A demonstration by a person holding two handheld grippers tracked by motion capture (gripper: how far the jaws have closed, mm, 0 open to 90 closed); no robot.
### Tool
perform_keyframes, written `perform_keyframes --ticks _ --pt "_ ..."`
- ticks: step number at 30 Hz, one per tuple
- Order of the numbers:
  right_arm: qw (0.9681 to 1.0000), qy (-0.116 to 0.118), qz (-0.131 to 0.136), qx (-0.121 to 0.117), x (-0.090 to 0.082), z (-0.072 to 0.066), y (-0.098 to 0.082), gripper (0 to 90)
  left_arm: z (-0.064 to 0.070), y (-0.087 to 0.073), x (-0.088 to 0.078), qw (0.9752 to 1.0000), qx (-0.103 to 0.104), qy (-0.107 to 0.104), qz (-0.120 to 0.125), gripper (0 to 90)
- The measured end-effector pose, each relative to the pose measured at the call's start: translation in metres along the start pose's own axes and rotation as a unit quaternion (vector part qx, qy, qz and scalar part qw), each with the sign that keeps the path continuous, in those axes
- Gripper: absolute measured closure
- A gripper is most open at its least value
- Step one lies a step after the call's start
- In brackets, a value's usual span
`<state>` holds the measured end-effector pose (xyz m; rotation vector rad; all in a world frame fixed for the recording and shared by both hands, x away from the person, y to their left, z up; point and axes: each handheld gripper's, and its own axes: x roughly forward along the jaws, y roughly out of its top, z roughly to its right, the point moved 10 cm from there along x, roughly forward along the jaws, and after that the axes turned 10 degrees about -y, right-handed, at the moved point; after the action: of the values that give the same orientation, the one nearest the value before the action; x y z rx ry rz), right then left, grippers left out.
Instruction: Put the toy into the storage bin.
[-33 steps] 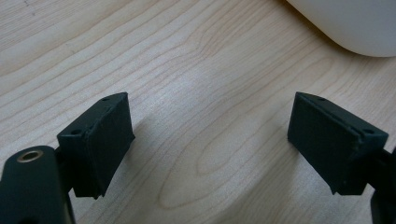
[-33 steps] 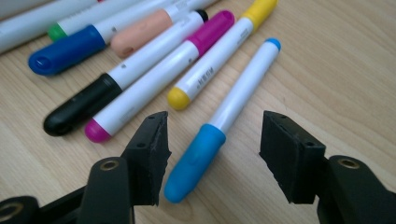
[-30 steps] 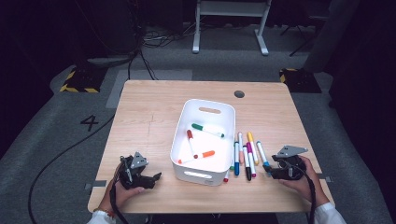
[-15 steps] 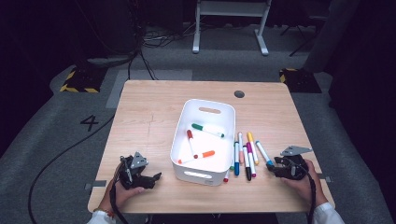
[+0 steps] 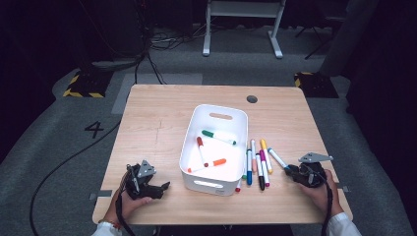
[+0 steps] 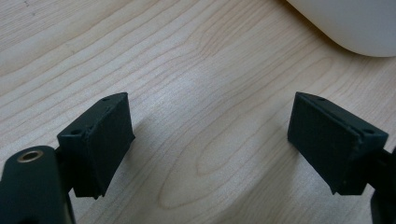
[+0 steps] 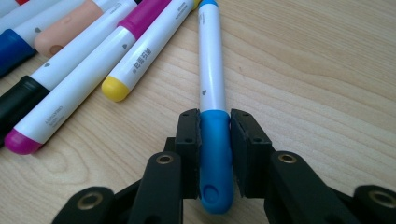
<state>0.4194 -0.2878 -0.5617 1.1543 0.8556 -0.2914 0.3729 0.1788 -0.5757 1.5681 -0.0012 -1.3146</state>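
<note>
A white marker with a blue cap (image 7: 212, 93) lies on the wooden table, rightmost in a row of markers (image 5: 258, 162) beside a white bin (image 5: 196, 183). My right gripper (image 7: 215, 123) has just been closing its jaws and is now shut on the blue cap, both pads pressing its sides. In the high view that gripper (image 5: 291, 170) sits at the front right with the blue marker (image 5: 277, 157) pointing away from it. My left gripper (image 5: 164, 187) rests at the front left, open, with bare wood between its jaws (image 6: 210, 135).
Inside the bin lie a green marker (image 5: 218, 136), a red one (image 5: 200, 147) and an orange one (image 5: 216, 162). Yellow (image 7: 140, 60), magenta and black markers lie close left of the held one. The bin's corner (image 6: 355, 23) is just ahead of the left gripper.
My right hand has edged slightly to the right by the blue marker's near end. The left hand and the bin have stayed put.
</note>
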Motion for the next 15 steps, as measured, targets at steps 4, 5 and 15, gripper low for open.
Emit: perform_keyframes --ticks 4,5,15 --pt "0.9999 -0.005 0.006 -0.007 0.001 0.001 0.001 75.1 0.000 0.000 0.000 1.0000 0.000 0.000 0.000 14.2" --pt "0.9999 -0.005 0.007 -0.008 0.001 0.001 0.001 75.2 0.001 0.000 0.000 1.0000 -0.001 -0.002 0.000 14.2" --pt "0.9996 0.000 0.027 0.005 -0.011 0.010 0.008 75.2 0.000 0.000 0.000 1.0000 -0.001 -0.002 0.000 14.1"
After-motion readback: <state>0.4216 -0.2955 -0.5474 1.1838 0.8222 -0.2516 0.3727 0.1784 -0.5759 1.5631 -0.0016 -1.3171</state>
